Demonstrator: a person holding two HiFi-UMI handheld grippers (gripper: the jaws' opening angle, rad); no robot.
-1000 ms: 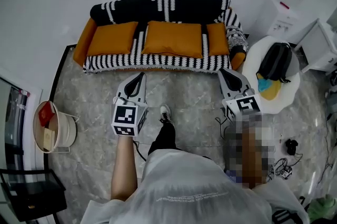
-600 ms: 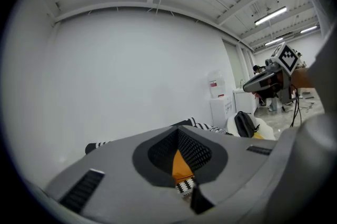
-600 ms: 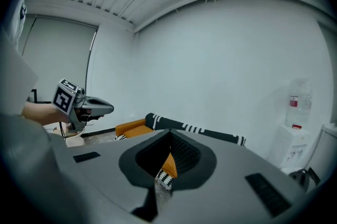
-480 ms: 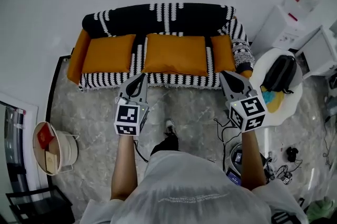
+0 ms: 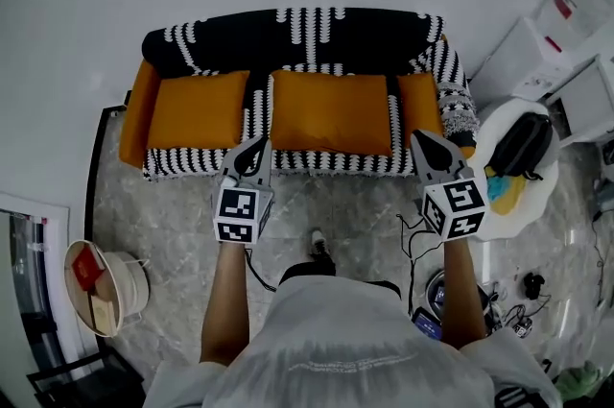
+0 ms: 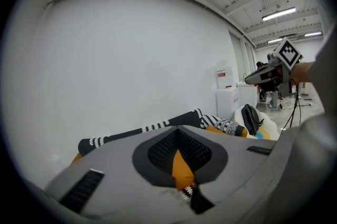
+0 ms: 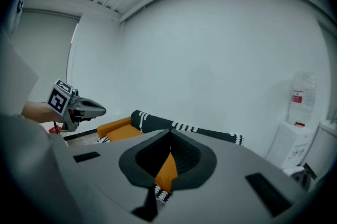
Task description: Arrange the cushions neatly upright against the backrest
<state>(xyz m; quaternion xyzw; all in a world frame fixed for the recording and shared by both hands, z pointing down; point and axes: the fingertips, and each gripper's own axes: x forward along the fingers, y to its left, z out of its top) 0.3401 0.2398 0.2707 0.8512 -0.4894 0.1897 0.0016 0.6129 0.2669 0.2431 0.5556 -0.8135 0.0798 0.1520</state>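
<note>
Both tools are closed and carry nothing: your left tool (image 5: 256, 145) and right tool (image 5: 422, 141) hang over the floor just in front of the sofa (image 5: 206, 161), and in each gripper view the jaws sit together with only a sliver of orange showing beyond them.

The three orange cushions lie on the seat, in front of the striped backrest (image 5: 288, 32). The left cushion (image 5: 197, 110) and middle cushion (image 5: 331, 111) show their broad faces to the head view, so they look flat, not upright. The right cushion (image 5: 420, 107) shows narrower beside the arm at that end. It may be partly tucked or turned, but the steep angle makes that hard to judge.

Expect these to be light, soft and floppy. The fabric will give under the pads and the filling will sag away from wherever you pinch. A grip on the middle of a face will likely gather only cloth and let the cushion droop.

- Take each one at an edge or corner, where the seam gives the pads something firmer to close on.
- The front edge, nearest you, is the easiest to reach. Lift it and tip the cushion back so its rear edge stays on the seat.
- With one tool at each front corner, a wide cushion should rise evenly instead of folding.
- Nothing here is fragile, and the cloth should not slip much. A shallow pinch may pull free, though, so open wide and bite deep.
</note>
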